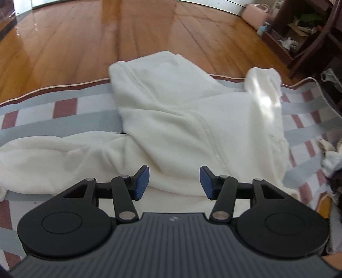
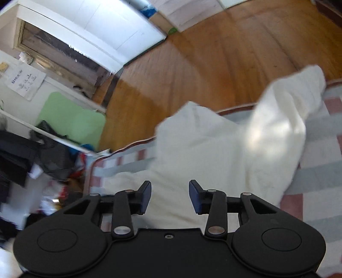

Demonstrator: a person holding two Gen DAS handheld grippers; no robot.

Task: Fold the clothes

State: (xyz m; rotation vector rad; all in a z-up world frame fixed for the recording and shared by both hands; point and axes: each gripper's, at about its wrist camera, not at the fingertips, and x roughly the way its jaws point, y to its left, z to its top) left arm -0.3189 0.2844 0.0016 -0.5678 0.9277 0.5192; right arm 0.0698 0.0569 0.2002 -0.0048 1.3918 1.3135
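A cream-white fleece garment (image 1: 183, 128) lies spread on a checked bedcover (image 1: 64, 109), one sleeve trailing to the left and its right part raised in a blurred fold (image 1: 265, 89). My left gripper (image 1: 174, 181) hangs above the garment's near edge, open, with nothing between its blue pads (image 1: 141, 181). In the right wrist view the same garment (image 2: 213, 154) fills the middle, a flap (image 2: 284, 119) of it lifted and blurred. My right gripper (image 2: 170, 197) is above it, open and empty.
The bed's edge (image 1: 64, 85) borders a shiny wooden floor (image 1: 106, 38). A dark shelf unit (image 1: 303, 32) and a pink bag (image 1: 254, 15) stand at the far right. Clutter, dark clothing (image 2: 49, 154) and a green mat (image 2: 70, 117) lie left of the bed.
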